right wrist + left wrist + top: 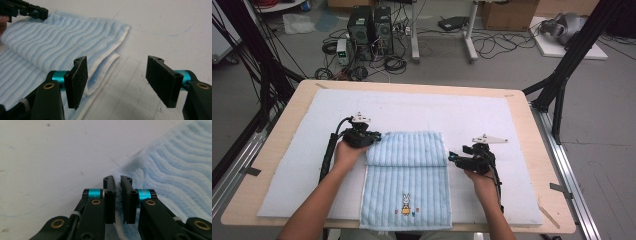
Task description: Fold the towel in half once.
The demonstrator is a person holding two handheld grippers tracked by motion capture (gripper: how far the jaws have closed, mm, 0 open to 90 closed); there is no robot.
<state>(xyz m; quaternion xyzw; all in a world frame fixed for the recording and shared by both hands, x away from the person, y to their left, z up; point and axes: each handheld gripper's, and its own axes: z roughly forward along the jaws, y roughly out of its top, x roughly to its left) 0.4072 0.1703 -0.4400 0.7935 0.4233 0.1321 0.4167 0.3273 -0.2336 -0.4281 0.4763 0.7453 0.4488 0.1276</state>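
Item: pale blue striped terry towel (406, 175), far part folded over, on white padded mat (472, 120). Your left gripper (117, 185) pinches its corner; right gripper (120, 80) gapes wide beside the edge. Release squarely, keeping edges aligned.

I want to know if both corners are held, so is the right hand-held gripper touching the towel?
Apart. The right gripper view shows the right hand-held gripper wide open, empty between its pads, with the towel's folded edge just beside one pad.

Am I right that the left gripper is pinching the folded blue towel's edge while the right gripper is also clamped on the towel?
Not quite: the right gripper is open beside the towel, as the right gripper view shows. The left gripper is indeed pinching its edge.
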